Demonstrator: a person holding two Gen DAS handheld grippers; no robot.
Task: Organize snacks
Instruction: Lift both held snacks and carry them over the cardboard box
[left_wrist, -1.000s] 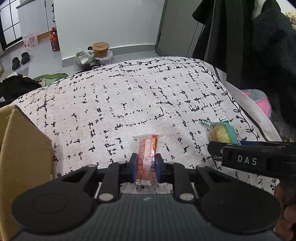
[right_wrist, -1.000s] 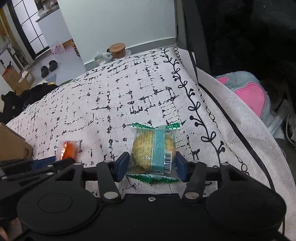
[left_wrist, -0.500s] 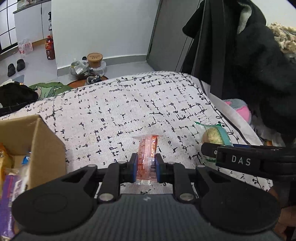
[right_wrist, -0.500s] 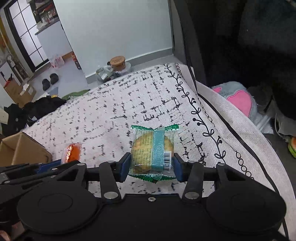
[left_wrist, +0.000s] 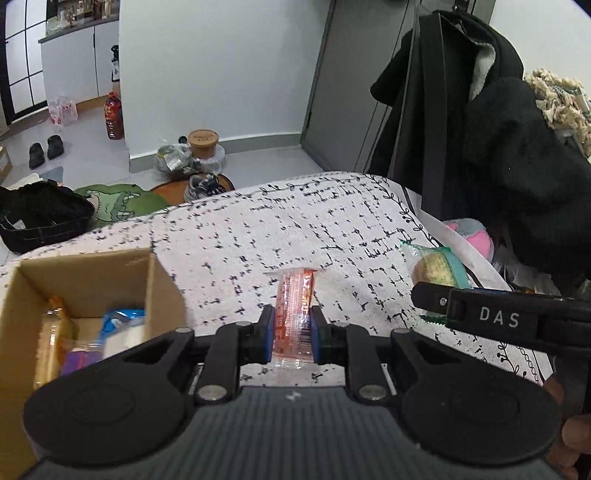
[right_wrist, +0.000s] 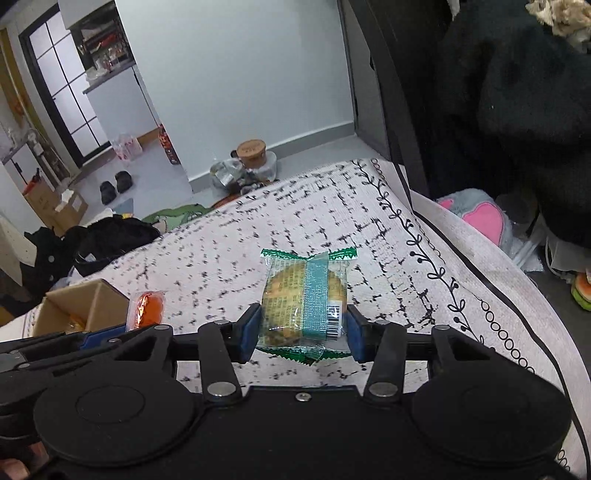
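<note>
The left gripper (left_wrist: 291, 328) is clamped on a slim orange snack stick (left_wrist: 295, 306) in a clear wrapper, its blue pads pressing the wrapper's two long sides, with the sealed top end standing out ahead of the fingertips and the bottom end with its barcode hanging just behind them. The stick is lifted clear of the patterned cloth (left_wrist: 295, 221), a white fabric with black dashes and a leafy vine border, which covers the surface below. The right gripper (right_wrist: 303, 332) grips a round golden cake (right_wrist: 304, 295) sealed in clear film with green zigzag ends and a teal band down its middle; the pads squeeze its left and right edges, and it too hangs above the cloth. In the left wrist view the cake (left_wrist: 436, 266) and the right gripper's black finger marked DAS appear at the right, close beside the left gripper. An open cardboard box (left_wrist: 88, 280) sits at the left edge of the cloth, with several wrapped snacks inside, one blue and one purple among them; in the right wrist view its corner (right_wrist: 85, 306) shows to the lower left, just behind the orange stick (right_wrist: 146, 308). Beyond the cloth's far edge lie a grey floor, a lidded jar (left_wrist: 203, 142) and a pair of dark slippers (left_wrist: 46, 149). Black coats (left_wrist: 498, 147) hang off the right edge.
</note>
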